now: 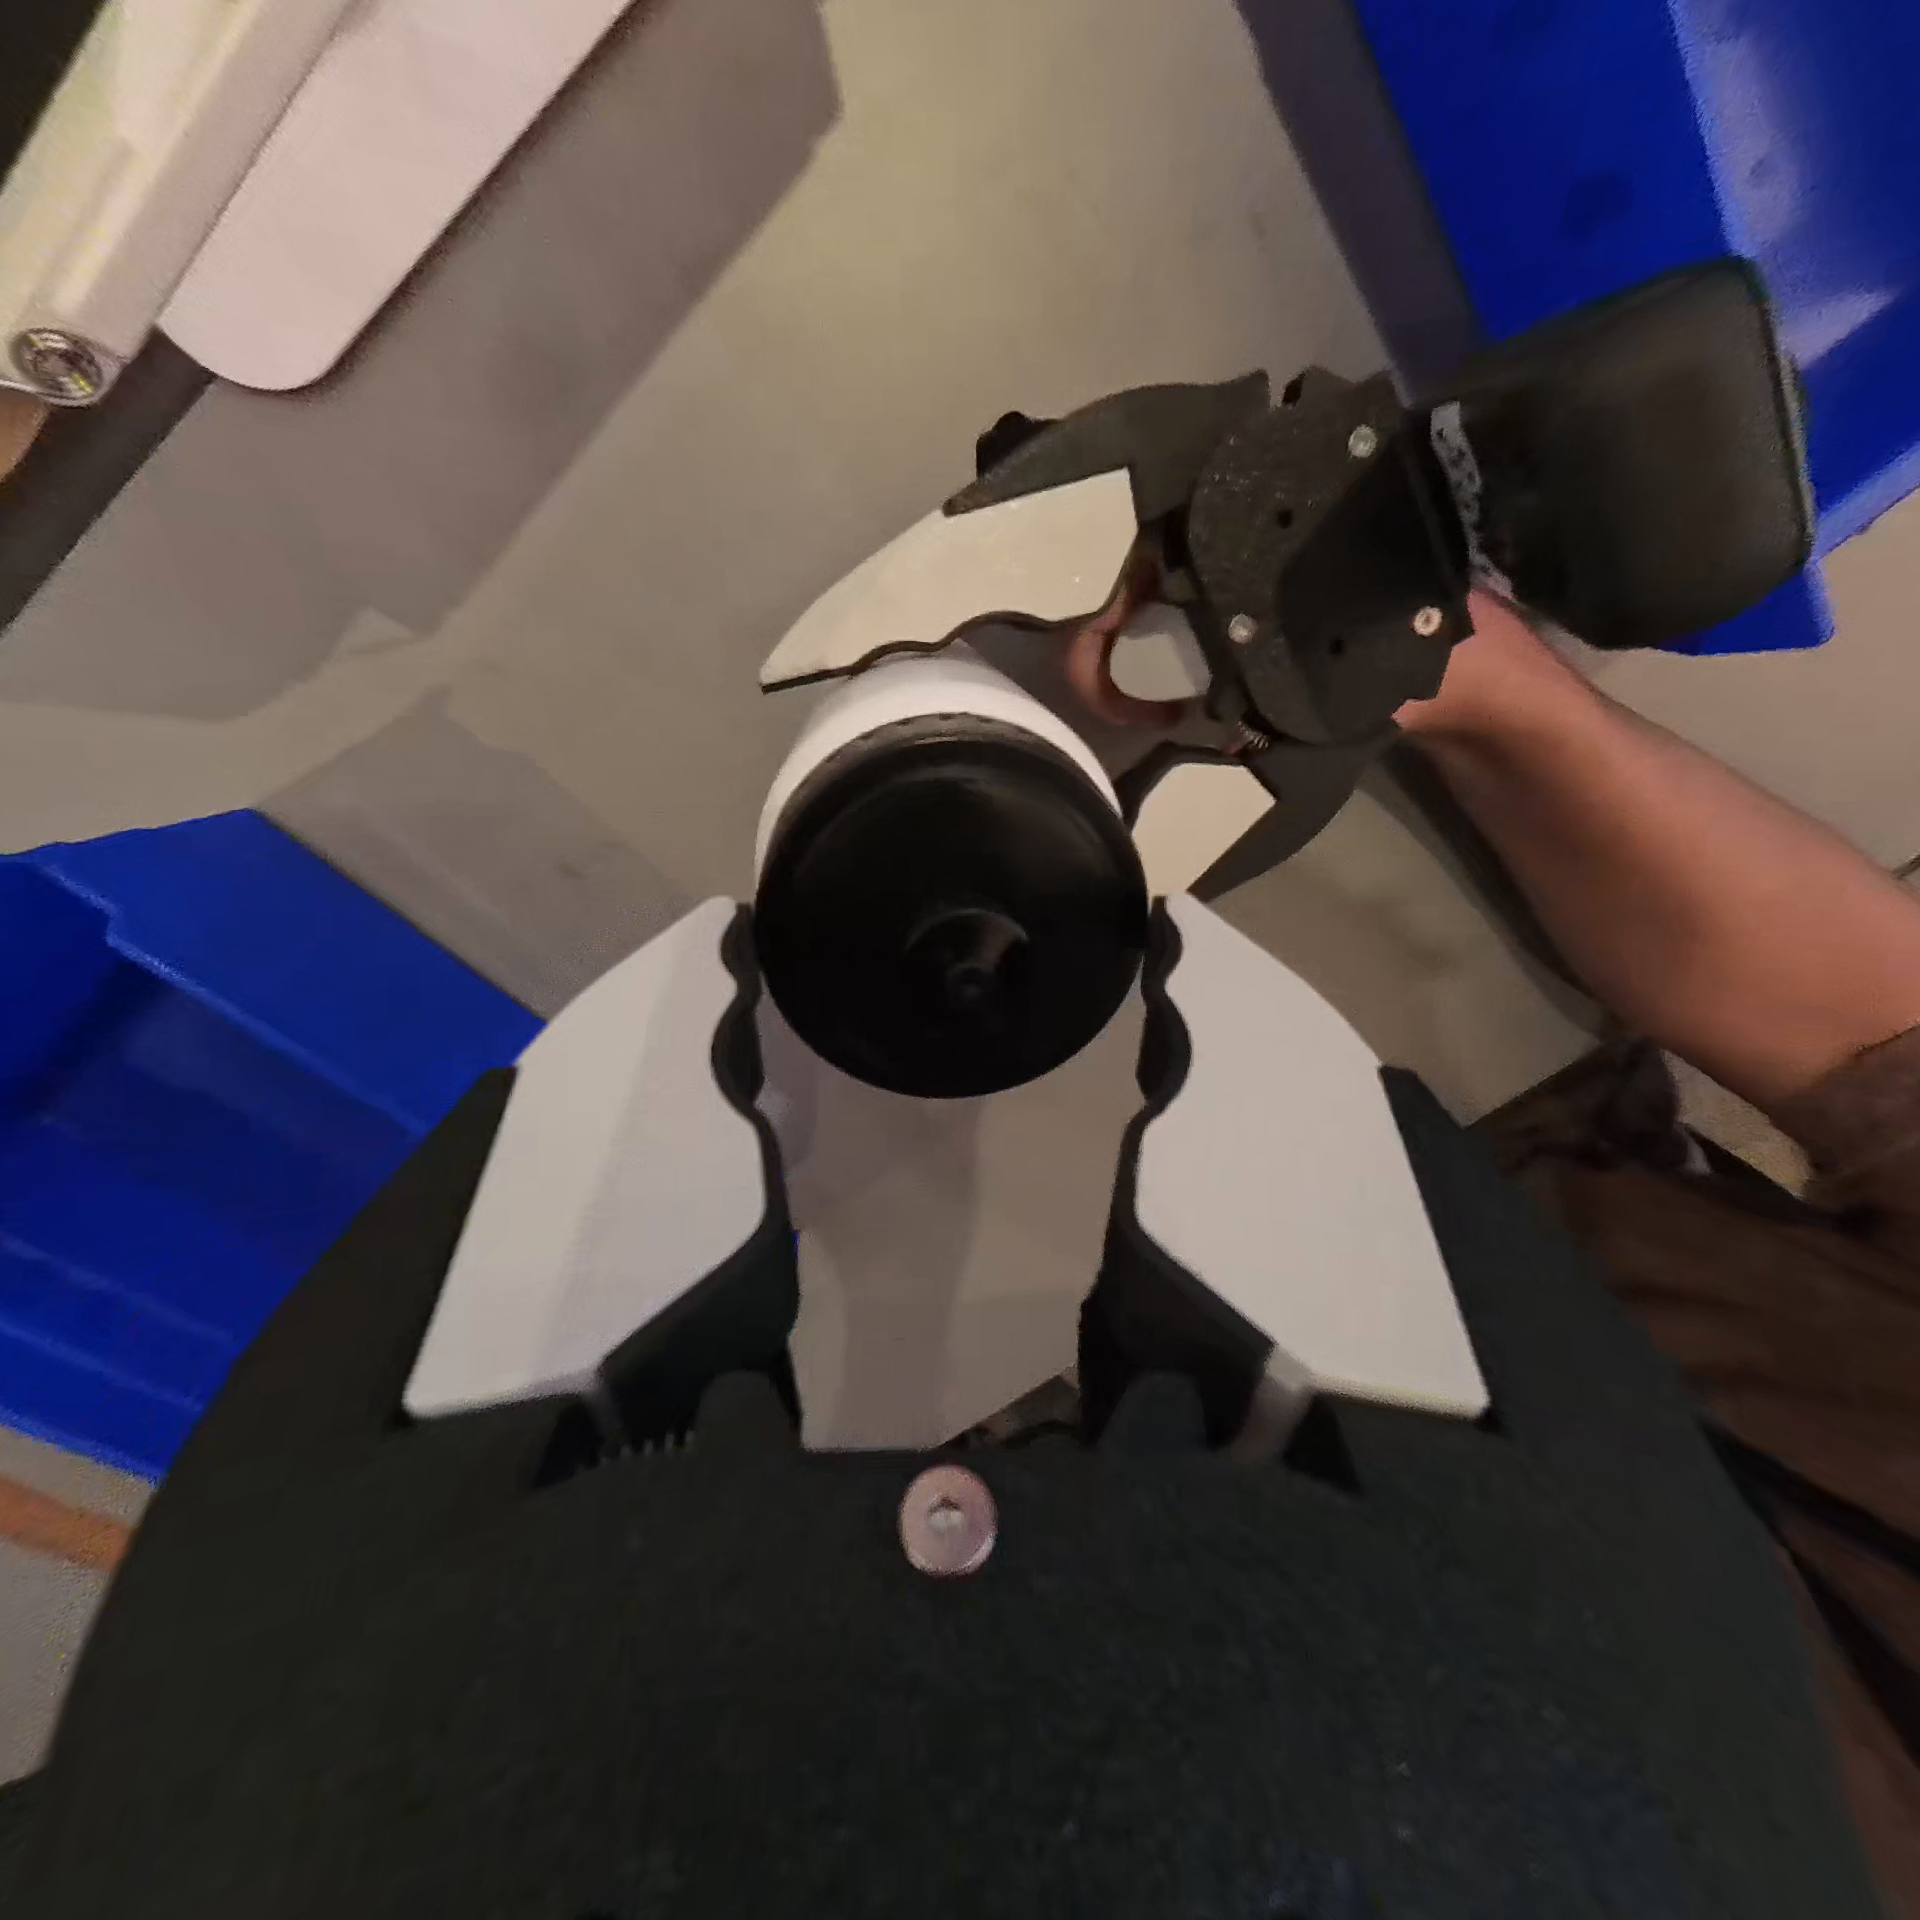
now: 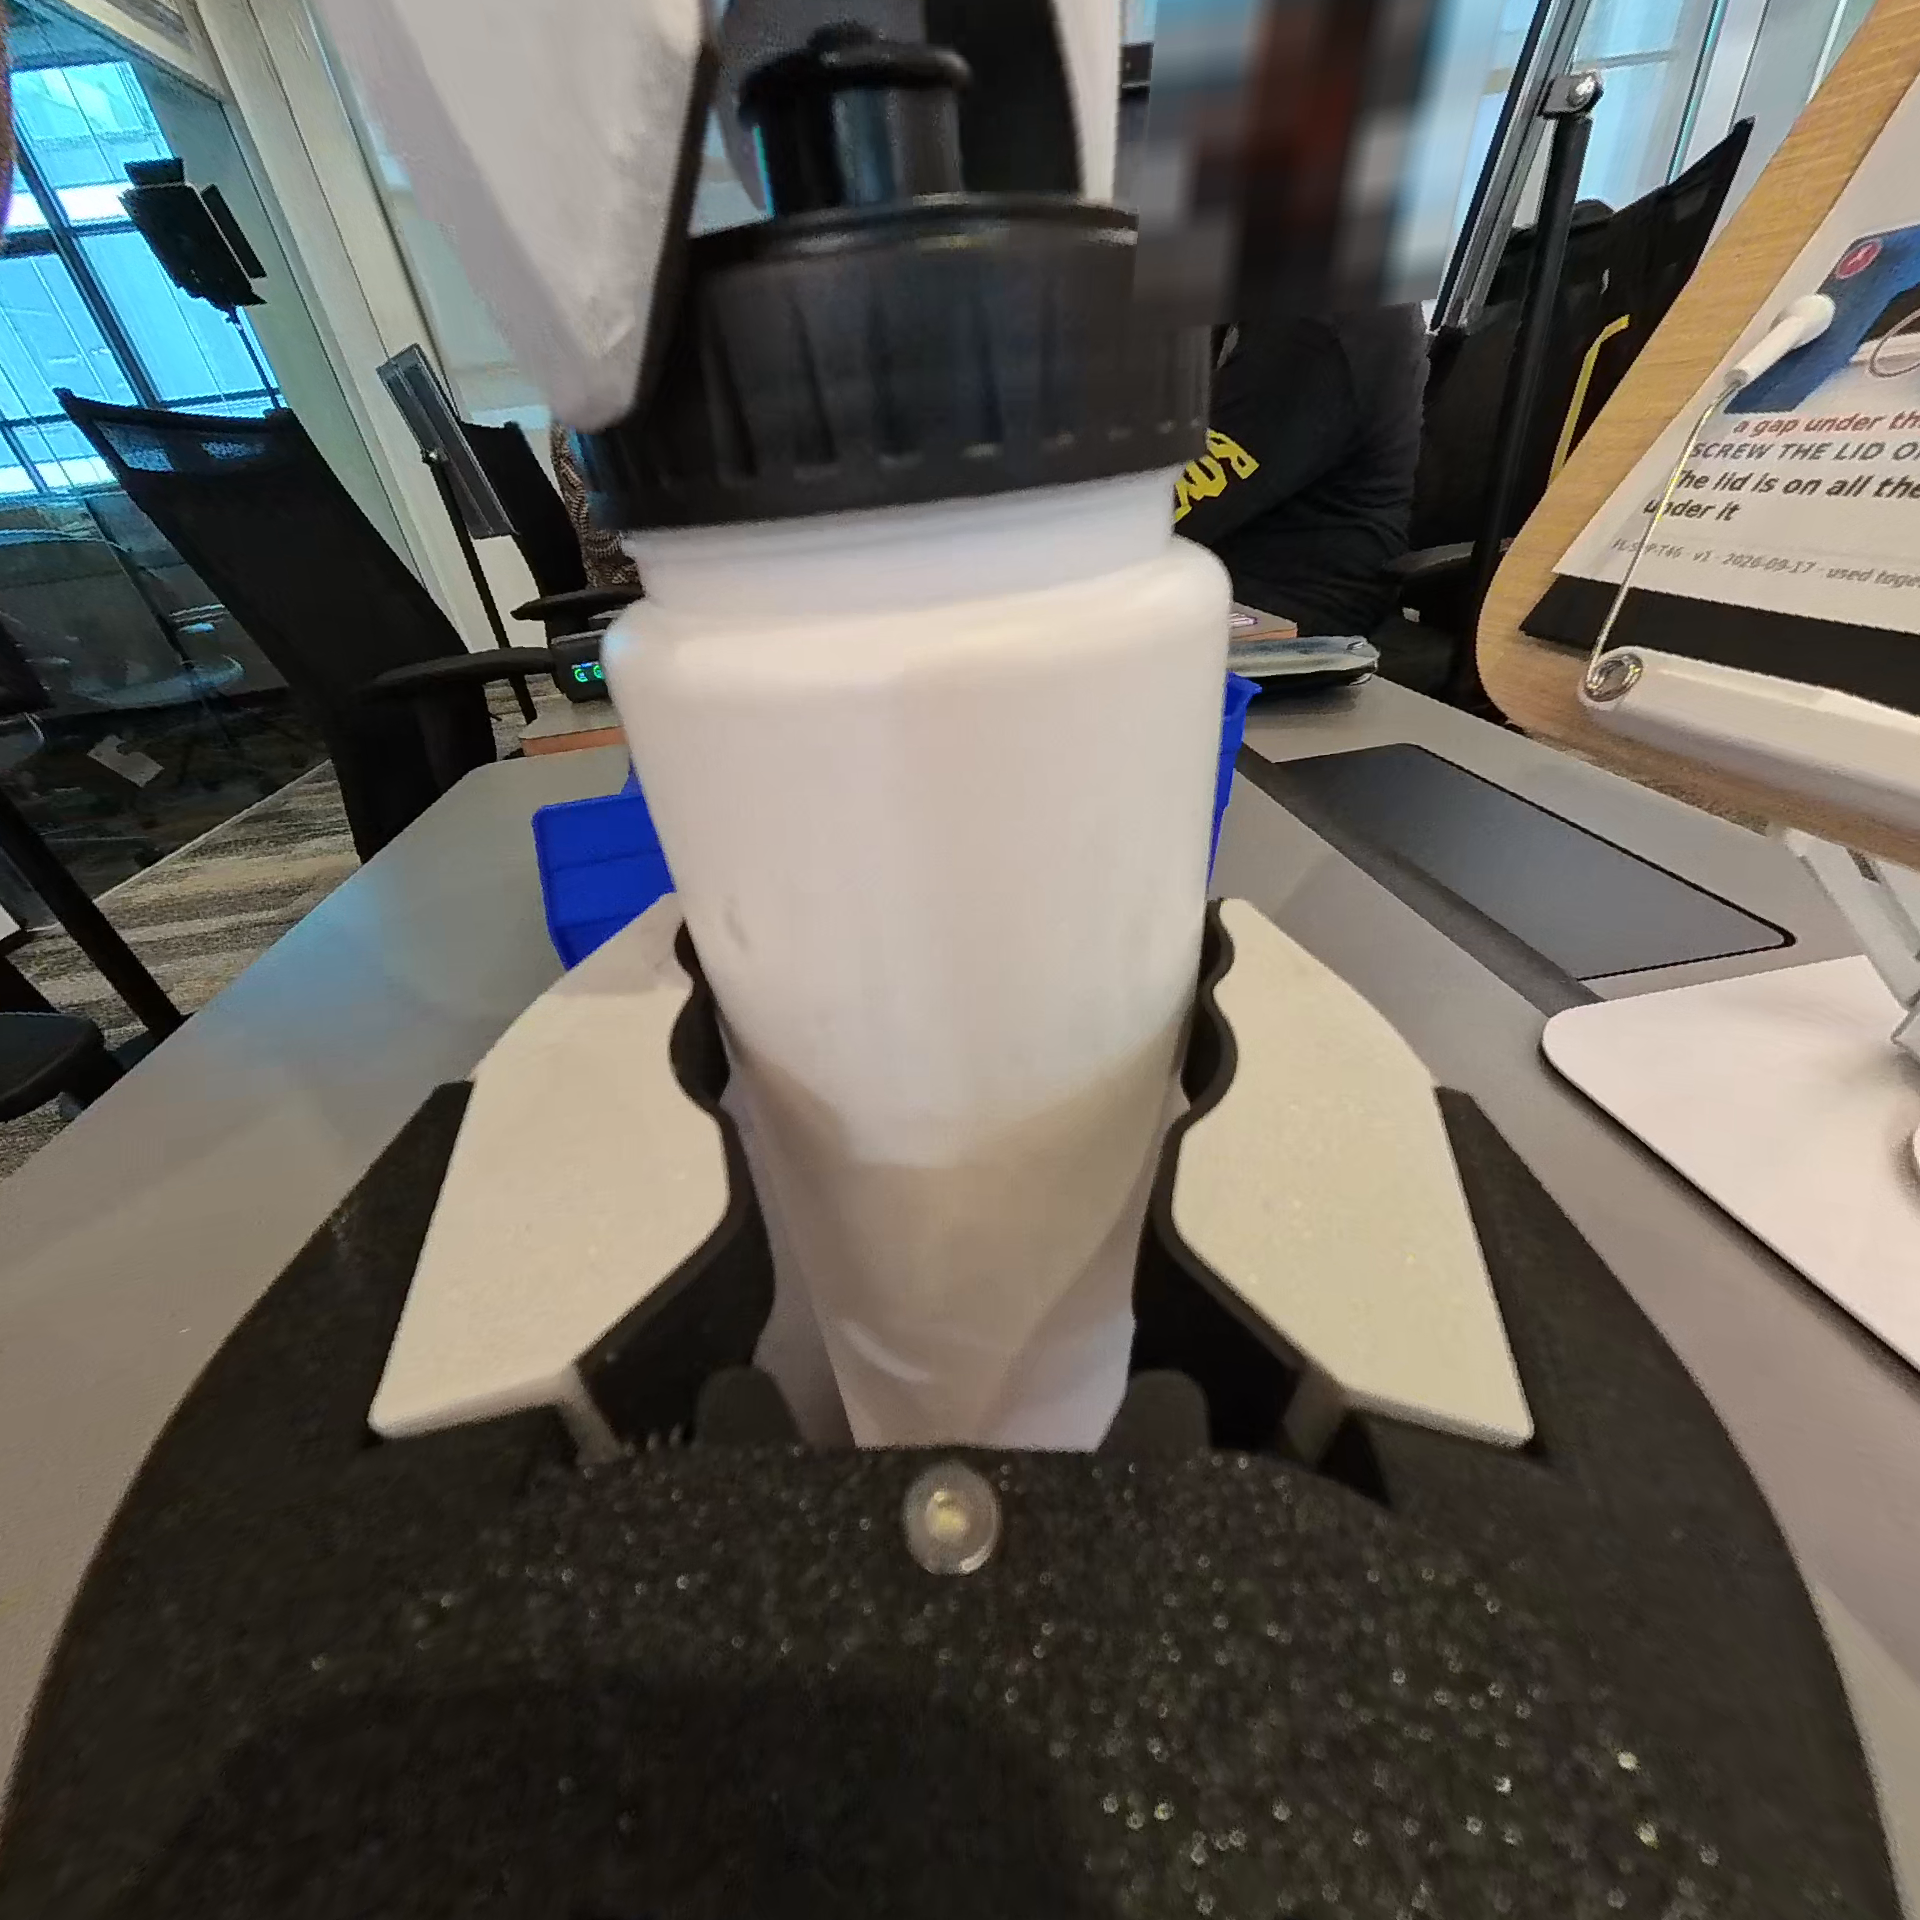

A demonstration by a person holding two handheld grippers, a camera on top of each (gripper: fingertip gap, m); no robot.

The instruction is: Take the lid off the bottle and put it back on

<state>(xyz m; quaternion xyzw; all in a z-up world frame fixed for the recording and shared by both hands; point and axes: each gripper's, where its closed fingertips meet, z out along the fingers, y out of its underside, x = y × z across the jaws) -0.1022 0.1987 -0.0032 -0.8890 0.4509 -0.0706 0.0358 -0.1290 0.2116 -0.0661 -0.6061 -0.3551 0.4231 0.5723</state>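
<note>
Currently the grey tabletop [image 2: 1351,883] carries blue plastic bins [image 1: 208,1091] at left and far right, with the tall white translucent plastic bottle [image 2: 925,831] upright at centre. Right claw [image 2: 951,1023] clamps the bottle's body, both pads pressed against its sides. Left claw [image 1: 948,987], from above, closes on the black ribbed screw lid [image 1: 951,914], pads touching its rim. Lid sits fully on, spout up. Judgement: unscrewing or final tightening; I cannot tell which.
</note>
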